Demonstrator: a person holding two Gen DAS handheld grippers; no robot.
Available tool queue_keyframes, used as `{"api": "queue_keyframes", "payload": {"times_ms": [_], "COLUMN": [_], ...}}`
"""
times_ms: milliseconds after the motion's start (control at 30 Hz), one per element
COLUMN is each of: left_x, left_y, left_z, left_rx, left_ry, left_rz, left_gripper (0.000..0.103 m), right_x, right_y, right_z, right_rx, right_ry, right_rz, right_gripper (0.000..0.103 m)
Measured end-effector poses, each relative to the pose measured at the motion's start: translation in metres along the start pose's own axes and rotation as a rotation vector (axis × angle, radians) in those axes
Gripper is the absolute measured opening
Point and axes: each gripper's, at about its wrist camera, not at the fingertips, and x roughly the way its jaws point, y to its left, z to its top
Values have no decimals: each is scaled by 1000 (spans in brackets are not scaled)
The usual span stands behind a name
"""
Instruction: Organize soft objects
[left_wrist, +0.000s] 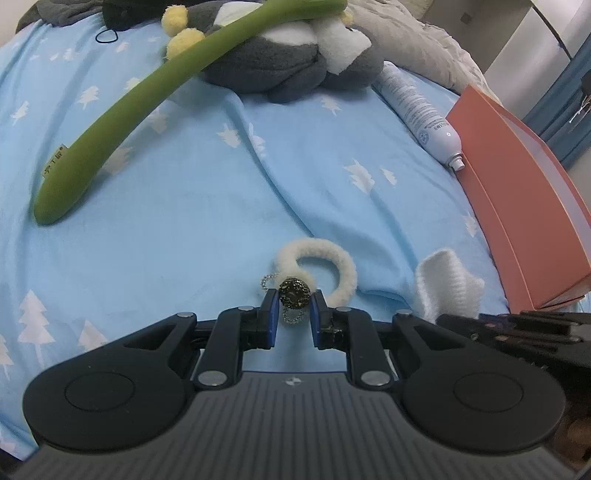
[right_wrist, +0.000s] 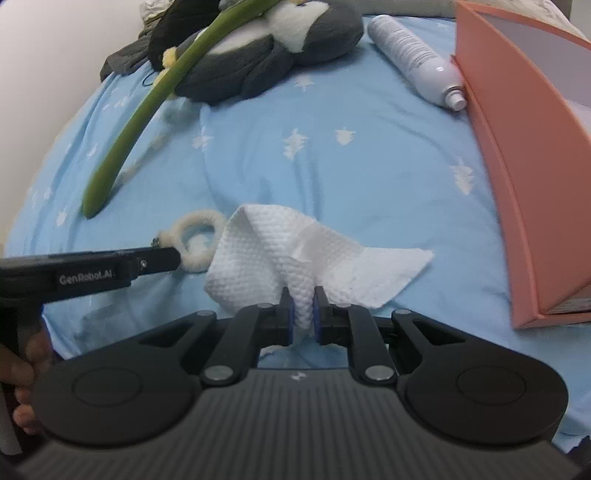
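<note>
Reaching low over the blue bedsheet (left_wrist: 192, 206), the left tool (left_wrist: 294, 300) pinches the glittery bead of one fluffy white hair tie (left_wrist: 325, 258). Beside it, the right tool (right_wrist: 303, 300) clamps a fold of one white textured wipe (right_wrist: 273, 240), which drapes onto the sheet. Farther back lie one grey plush penguin (right_wrist: 258, 55), one green plush stalk (left_wrist: 147, 96), one white spray bottle (right_wrist: 413, 55) and one orange box (right_wrist: 524, 155).

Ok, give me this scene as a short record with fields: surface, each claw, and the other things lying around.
surface: light blue bedsheet with white tree print
left claw: closed on the dark glittery bead of a fluffy cream hair ring
right claw: pinching a white textured paper towel
plush: grey and white stuffed toy, long green plush stem lying across it
right side: white spray bottle beside a salmon-pink box
</note>
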Motion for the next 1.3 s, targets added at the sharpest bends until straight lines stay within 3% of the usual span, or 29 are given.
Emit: {"api": "queue_keyframes", "payload": {"times_ms": [200, 267, 333, 533, 600, 700, 767, 833, 900, 1300], "left_x": [2, 2, 2, 0, -2, -5, -7, -10, -13, -48], "left_y": [5, 6, 7, 8, 8, 8, 7, 7, 6, -8], "left_z": [0, 0, -1, 0, 1, 2, 3, 4, 4, 6], "left_rx": [-17, -23, -30, -40, -40, -44, -44, -42, -41, -16], "left_ry": [2, -1, -4, -19, -28, -38, -45, -52, -57, -116], "left_rz": [3, 2, -2, -7, -8, -9, -9, -8, -9, -40], "left_gripper": [21, 21, 21, 21, 21, 21, 21, 21, 21, 21], "right_x": [7, 7, 7, 15, 19, 21, 20, 17, 13, -39], "right_y": [11, 12, 12, 24, 32, 39, 38, 36, 33, 28], "right_z": [0, 0, 0, -3, -6, -10, -8, -6, -5, -2], "right_rx": [-50, -60, -58, -123, -175, -225, -217, -211, -188, -94], "right_ry": [-21, -26, -38, -45, -48, -61, -63, -62, -60, -132], "right_rz": [-9, -8, 12, 2, -13, -48, -60, -61, -52, -64], "right_gripper": [17, 23, 43, 62, 62, 59, 47, 23, 17, 16]}}
